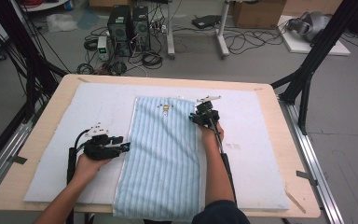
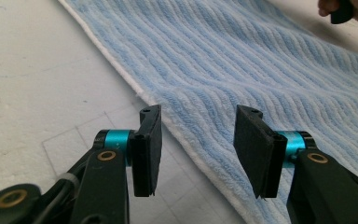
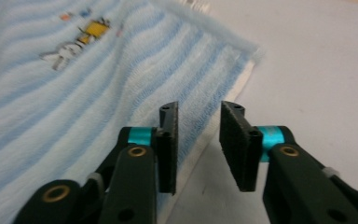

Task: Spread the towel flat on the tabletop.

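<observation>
A blue striped towel (image 1: 161, 158) is laid out lengthwise on the white foam mat (image 1: 261, 154), already folded to a long narrow strip as far as can be judged; its near end hangs slightly over the table edge (image 1: 303, 212). The left gripper (image 1: 123, 147) is held at the towel's left long edge, about mid-length, jaws spread with the white hem (image 2: 186, 140) just ahead and between them, nothing pinched. The right gripper (image 1: 196, 116) is placed near the far right corner (image 3: 249, 49) of the towel, jaws parted narrowly, the right hem lying under and just left of the gap; no cloth is gripped. A small embroidered motif (image 3: 81, 39) is seen ahead-left of the right jaws. Layer count is hard to tell from the blurry edge. Next fold is not yet started: edges remain to be grasped and brought over.
</observation>
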Motion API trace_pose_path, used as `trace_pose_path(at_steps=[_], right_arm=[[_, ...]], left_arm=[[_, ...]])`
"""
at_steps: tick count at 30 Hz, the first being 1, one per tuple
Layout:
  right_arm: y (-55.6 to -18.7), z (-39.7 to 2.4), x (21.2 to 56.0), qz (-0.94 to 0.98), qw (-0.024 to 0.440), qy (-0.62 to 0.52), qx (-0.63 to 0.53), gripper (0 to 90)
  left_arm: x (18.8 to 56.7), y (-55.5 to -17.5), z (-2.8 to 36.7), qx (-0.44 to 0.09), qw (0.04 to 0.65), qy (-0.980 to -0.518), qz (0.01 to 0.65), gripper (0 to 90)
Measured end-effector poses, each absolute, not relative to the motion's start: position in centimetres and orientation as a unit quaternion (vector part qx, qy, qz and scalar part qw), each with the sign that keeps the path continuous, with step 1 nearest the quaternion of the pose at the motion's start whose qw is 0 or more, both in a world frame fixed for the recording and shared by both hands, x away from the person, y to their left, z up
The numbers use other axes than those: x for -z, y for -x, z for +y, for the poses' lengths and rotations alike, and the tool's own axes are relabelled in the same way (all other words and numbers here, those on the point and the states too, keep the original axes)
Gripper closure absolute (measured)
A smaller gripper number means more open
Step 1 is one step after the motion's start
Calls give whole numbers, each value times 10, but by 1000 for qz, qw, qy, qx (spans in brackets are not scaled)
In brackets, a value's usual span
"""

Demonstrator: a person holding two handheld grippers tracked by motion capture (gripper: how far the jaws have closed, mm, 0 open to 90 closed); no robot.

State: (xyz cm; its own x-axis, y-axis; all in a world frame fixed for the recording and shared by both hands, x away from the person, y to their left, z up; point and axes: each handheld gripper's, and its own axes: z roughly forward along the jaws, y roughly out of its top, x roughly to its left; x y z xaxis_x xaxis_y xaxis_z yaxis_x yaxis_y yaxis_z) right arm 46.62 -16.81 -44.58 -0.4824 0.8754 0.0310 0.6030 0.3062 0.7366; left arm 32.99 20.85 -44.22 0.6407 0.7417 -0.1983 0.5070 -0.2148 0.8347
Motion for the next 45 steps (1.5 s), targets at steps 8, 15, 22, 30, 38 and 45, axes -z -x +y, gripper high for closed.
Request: trace_pose_path(at_steps=[8,15,22,30,38,45], right_arm=[[-476,-163,446,775,263,-481,-315,801],[-463,-173,429,769,254,-473,-347,648],[-436,-193,414,776,236,-459,-363,604],[-415,-212,419,777,209,-464,-370,595],[-422,-191,440,797,173,-455,-358,681],[-429,-178,444,800,185,-450,-350,862]], left_arm=[[443,-331,211,-128,475,-767,412,515],[437,-347,212,-144,479,-754,426,508],[431,-385,203,-161,469,-746,444,521],[443,-419,192,-160,436,-748,475,532],[451,-425,174,-184,405,-779,442,679],[451,-428,175,-195,398,-776,448,881]])
